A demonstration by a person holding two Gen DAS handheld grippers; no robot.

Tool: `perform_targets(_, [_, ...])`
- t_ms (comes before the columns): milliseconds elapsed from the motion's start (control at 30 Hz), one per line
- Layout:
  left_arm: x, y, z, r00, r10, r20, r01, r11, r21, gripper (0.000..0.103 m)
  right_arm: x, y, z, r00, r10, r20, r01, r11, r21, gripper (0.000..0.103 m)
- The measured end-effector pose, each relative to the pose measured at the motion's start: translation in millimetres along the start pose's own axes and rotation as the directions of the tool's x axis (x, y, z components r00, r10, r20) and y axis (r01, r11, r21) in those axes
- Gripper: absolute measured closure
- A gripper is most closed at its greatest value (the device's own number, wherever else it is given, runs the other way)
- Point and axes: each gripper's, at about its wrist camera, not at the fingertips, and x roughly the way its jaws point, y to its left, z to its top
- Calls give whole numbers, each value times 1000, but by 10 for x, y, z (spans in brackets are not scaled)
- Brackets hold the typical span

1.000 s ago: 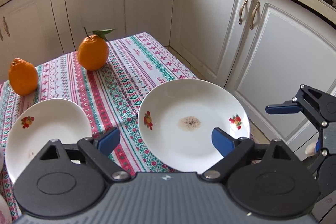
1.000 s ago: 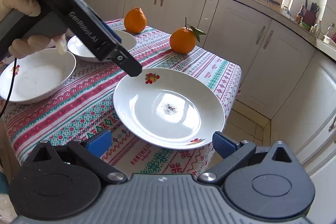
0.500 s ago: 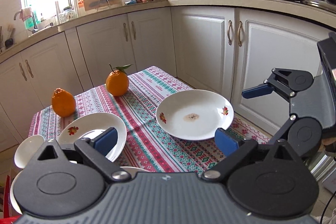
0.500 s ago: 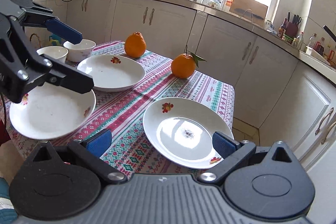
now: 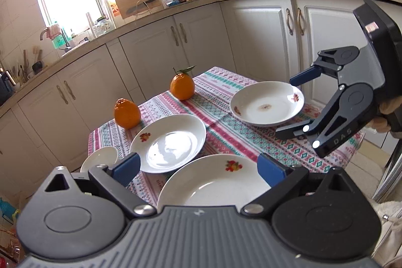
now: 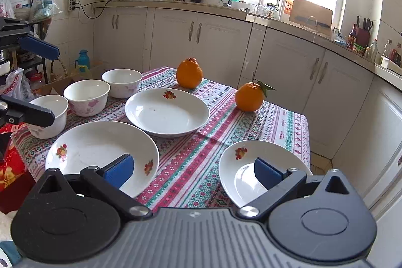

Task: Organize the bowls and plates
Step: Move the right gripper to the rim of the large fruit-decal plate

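Apparently above the worktop (image 6: 289, 117), both the left hand-held gripper (image 5: 198, 167) and right hand-held gripper (image 6: 193, 168) gape wide, holding nothing; three plates (image 6: 167, 112) and three bowls (image 6: 86, 97) sit unstacked on its cloth.

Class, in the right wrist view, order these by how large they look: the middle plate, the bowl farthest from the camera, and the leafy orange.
1. Middle plate, clearly the widest.
2. Farthest bowl.
3. Leafy orange, the smallest as seen.

All three sit at a similar depth on the table, so nearness hardly skews this order.
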Motion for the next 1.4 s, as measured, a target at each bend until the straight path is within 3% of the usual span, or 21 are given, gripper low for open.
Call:
perform_targets(400, [197,-68,-891,995,2,-104,-20,986,-165,3,98,173,-27,997,70,-22,-70,997,19,0])
perform_targets(567, [333,-91,-1097,987,0,-160,-34,977,-209,3,154,177,-73,994,103,-43,-101,994,30,0])
perform_targets(1167, [710,-68,-1170,983,-72,-169,24,963,-269,0,540,122,-88,966,219,-141,-211,975,71,0])
perform_targets(1300, [758,-8,-1181,977,-116,-178,52,942,-331,0,606,131,-72,960,239,-146,-232,971,65,0])
perform_targets(1400, [765,-16,-1168,976,-115,-185,49,943,-329,0,657,146,-53,955,255,-148,-250,967,56,0])
